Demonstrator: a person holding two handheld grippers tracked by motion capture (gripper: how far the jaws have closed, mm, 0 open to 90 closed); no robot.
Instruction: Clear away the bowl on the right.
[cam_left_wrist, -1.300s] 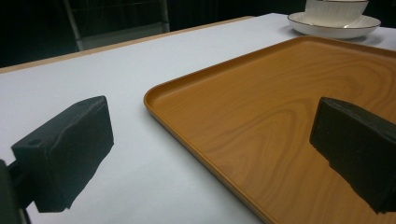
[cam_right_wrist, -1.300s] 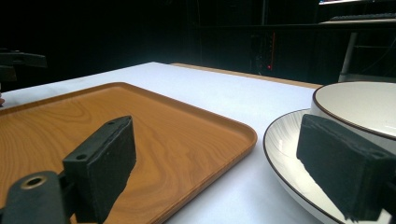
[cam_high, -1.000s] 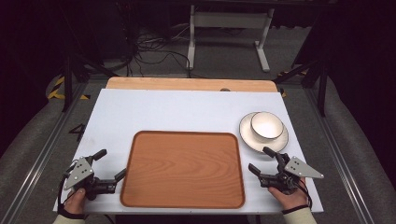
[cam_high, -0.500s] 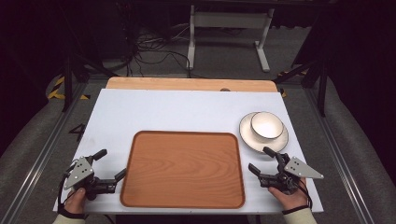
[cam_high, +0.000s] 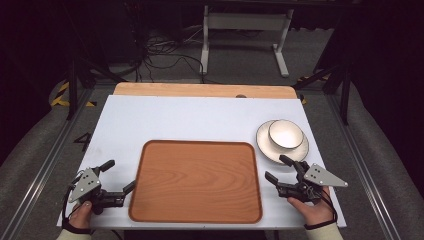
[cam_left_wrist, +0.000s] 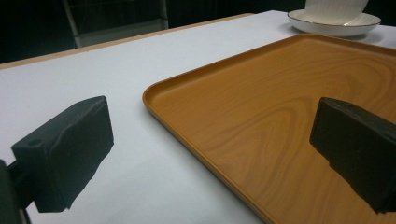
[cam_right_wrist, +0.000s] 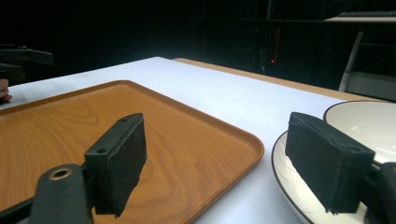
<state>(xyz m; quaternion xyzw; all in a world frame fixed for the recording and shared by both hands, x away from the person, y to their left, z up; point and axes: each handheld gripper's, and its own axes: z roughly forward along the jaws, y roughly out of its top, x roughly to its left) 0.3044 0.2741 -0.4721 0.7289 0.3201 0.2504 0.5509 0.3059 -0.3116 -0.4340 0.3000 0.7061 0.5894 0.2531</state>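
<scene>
Two hand-held claws wait at the near edge of a white tabletop (cam_high: 190, 120), one at either side of an empty wooden tray (cam_high: 196, 181). The right claw (cam_high: 283, 168) stands released with nothing between its pads, though its jaws have just been closing a little; the white plate (cam_high: 264, 145) lies just beyond and to the outside of its tips, with a white bowl (cam_high: 286, 134) sitting on it. The left claw (cam_high: 120, 175) is likewise spread wide and empty, the tray's left rim just ahead of its inner jaw.

The likely risk lies on the right. In the right gripper view the outer pad (cam_right_wrist: 327, 163) already overlaps the plate's rim (cam_right_wrist: 289, 186), so a careless advance could shove the plate across the tabletop or tip the bowl off it. A pinch on the thin glazed rim alone might slip, dropping both pieces. The inner pad (cam_right_wrist: 122, 158) hangs over the tray's corner (cam_right_wrist: 252, 147) and could catch it.

Both hands enter from the near edge, wrists low, each claw held roughly level and angled forward and inward. The right hand (cam_high: 314, 206) grips from below and behind; the left hand (cam_high: 80, 216) does the same.
</scene>
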